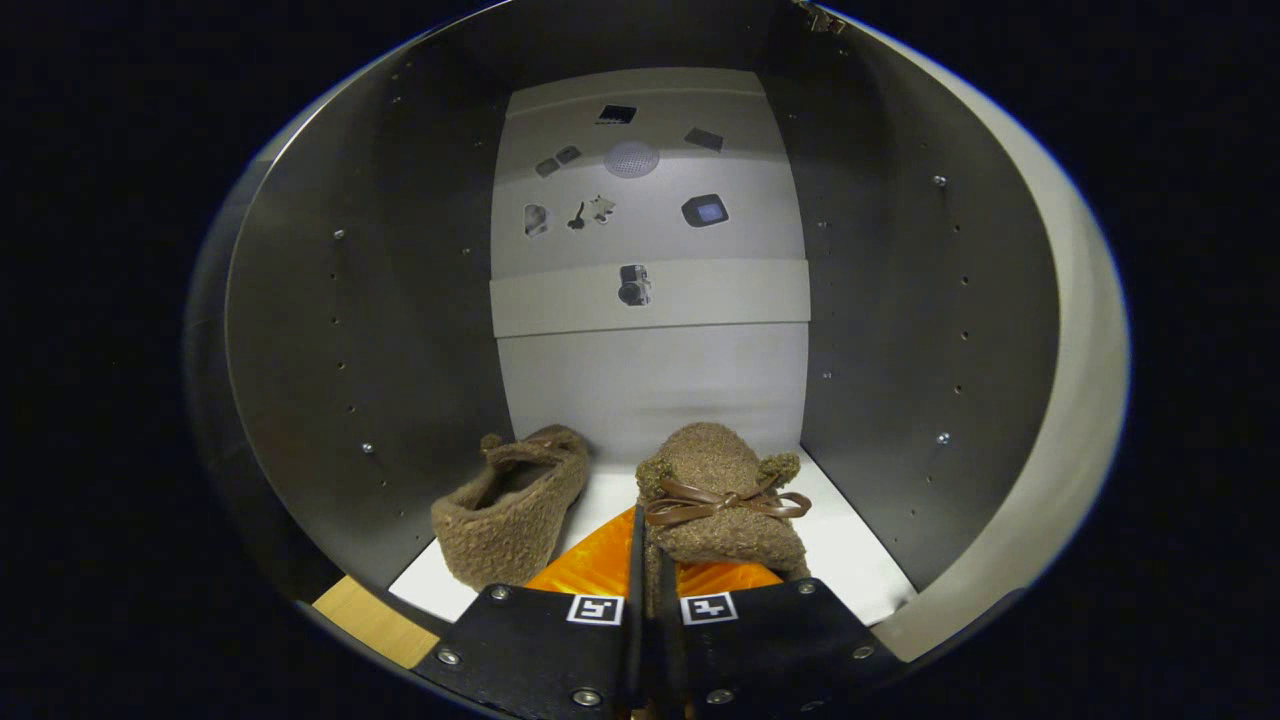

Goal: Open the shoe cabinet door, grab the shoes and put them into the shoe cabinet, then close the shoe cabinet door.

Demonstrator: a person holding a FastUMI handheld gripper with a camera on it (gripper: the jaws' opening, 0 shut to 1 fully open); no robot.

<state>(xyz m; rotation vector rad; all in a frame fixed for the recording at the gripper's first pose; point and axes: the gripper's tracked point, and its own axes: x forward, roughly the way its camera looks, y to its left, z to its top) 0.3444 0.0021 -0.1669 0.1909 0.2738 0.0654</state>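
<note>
The gripper [648,575] points straight ahead and sits level, its 2 fingers [600,565] drawn close together with a narrow gap between them. Both fingers press on a thing clamped in that gap. The 2 finger carriers sit side by side at the base of the gripper view, nearly touching, each bearing 1 square marker
</note>
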